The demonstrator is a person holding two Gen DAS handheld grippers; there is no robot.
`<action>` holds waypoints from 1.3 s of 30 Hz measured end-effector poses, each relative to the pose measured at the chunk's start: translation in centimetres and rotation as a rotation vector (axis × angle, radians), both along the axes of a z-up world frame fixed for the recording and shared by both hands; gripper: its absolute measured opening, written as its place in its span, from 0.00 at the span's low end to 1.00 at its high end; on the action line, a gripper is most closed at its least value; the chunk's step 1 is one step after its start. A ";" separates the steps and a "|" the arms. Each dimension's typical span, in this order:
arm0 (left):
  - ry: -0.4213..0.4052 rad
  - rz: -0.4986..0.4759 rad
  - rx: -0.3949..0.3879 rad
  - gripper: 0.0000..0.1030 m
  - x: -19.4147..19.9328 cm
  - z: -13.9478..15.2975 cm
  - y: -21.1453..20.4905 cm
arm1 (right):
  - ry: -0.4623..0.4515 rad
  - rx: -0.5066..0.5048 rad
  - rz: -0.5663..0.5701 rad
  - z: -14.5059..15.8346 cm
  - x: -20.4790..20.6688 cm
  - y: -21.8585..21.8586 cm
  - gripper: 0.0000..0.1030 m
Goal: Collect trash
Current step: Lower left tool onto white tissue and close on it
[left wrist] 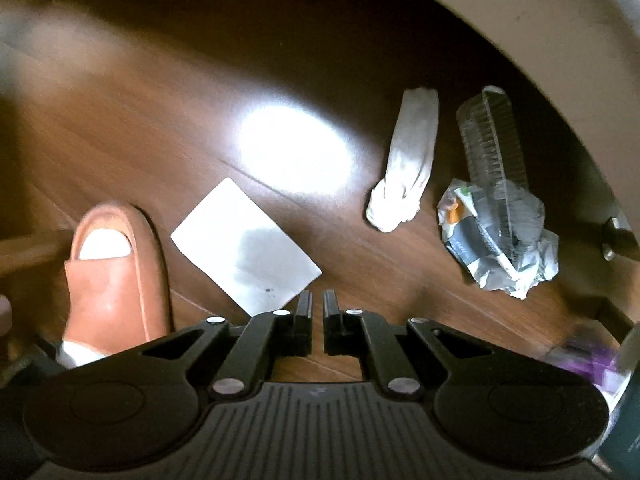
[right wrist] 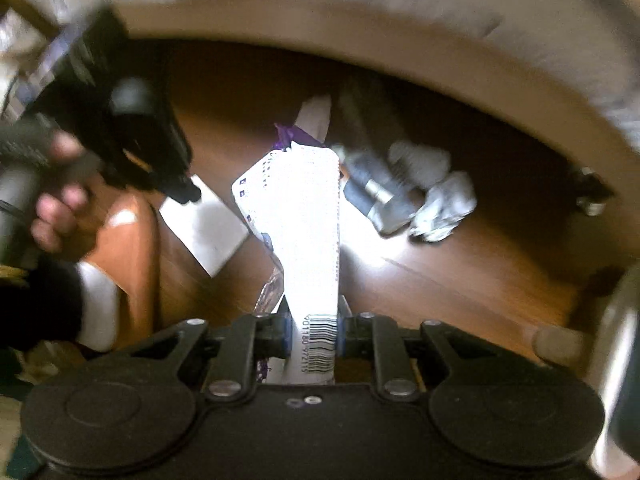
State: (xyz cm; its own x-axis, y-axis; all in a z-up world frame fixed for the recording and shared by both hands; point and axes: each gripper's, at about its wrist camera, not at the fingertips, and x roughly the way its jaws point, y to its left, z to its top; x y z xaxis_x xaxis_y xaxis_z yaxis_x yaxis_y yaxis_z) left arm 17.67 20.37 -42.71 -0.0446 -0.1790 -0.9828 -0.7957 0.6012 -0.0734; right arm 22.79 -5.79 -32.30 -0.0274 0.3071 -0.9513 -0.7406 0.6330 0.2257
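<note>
Trash lies on a dark wooden floor. In the left wrist view a flat white paper sheet [left wrist: 246, 245] lies just ahead of my left gripper [left wrist: 317, 300], which hangs above the floor, jaws nearly together and empty. To the right lie a crumpled white tissue [left wrist: 408, 160], a clear plastic container [left wrist: 494, 148] and a crumpled printed wrapper [left wrist: 500, 240]. My right gripper [right wrist: 313, 326] is shut on a white and purple wrapper [right wrist: 304, 220] with a barcode, held above the floor. The left gripper [right wrist: 176, 188] shows in the right wrist view, over the paper sheet [right wrist: 208, 228].
An orange slipper with a white sock [left wrist: 116, 272] stands left of the paper. A pale curved rim [left wrist: 560, 20] arcs across the upper right, and again in the right wrist view [right wrist: 400, 52]. A small metal caster [left wrist: 616, 236] sits under it at right.
</note>
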 end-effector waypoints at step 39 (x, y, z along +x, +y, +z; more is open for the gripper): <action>0.186 0.358 0.065 0.80 -4.0 -13.5 2.3 | 0.191 0.165 -0.143 1.9 2.5 -0.8 0.19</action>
